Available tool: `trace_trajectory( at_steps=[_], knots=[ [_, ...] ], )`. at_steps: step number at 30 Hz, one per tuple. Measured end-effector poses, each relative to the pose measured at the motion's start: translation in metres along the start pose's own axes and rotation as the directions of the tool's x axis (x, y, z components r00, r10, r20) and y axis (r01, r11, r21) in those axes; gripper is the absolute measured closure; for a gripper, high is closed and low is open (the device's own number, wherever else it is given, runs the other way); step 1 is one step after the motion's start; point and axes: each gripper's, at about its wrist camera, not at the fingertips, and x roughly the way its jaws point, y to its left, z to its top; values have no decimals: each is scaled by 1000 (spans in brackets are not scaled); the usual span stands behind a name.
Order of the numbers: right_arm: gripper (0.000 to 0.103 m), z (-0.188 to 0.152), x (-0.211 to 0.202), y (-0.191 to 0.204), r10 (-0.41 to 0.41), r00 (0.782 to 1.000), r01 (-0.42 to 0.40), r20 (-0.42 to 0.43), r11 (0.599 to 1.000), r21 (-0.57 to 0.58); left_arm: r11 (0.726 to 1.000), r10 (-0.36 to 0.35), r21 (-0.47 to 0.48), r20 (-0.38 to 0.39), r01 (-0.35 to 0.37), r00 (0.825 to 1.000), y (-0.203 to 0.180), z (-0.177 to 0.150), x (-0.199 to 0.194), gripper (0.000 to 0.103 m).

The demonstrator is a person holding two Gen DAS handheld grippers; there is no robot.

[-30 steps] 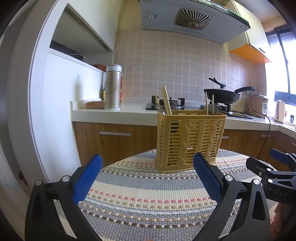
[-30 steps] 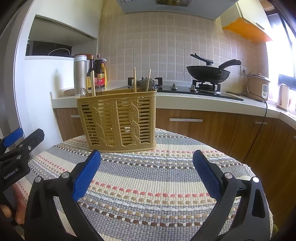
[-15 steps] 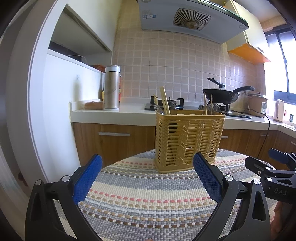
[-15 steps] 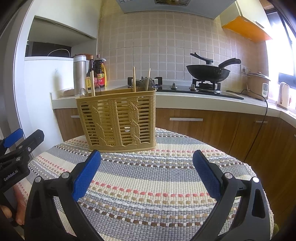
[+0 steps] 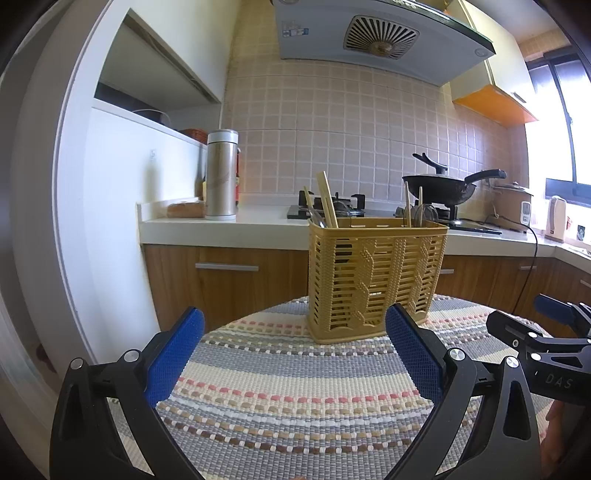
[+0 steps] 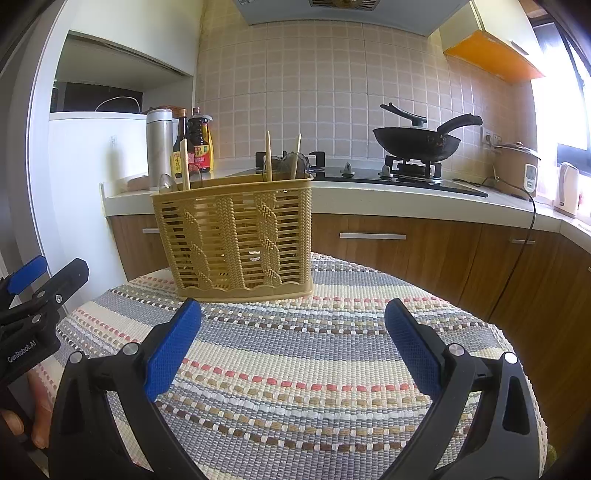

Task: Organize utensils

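So the yellow utensil basket sits upright toward the far edge of the round surface, which has a striped woven mat over it. There are chopsticks poking out of the basket's left end, leaning a bit, and another pair of sticks plus what looks like a wire strainer at the other end. Can't really tell how the inside is divided up.

Both tools are just hanging above the mat on the near side of the basket, neither touching it. The left gripper has its fingers spread wide with nothing between them, and it's the same deal for the right gripper: wide, nothing held. They're side by side, each one showing up at the edge of the other's view.

Nothing lies on the mat between the fingers and the basket, so no real obstacles up close. Behind it is the kitchen counter with a steel thermos, a couple of sauce bottles, a gas hob with a black wok on it, a rice cooker with its cord trailing down, and a kettle off by the window. Range hood overhead.
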Motion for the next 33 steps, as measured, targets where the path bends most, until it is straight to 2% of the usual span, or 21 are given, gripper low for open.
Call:
trace_trajectory(
  at_steps=[33],
  knots=[
    [8,-1,7,0,7,1000,-7,-26,1000,9,1000,-8,1,-9,8,1000,1,-3,1,8]
  ],
)
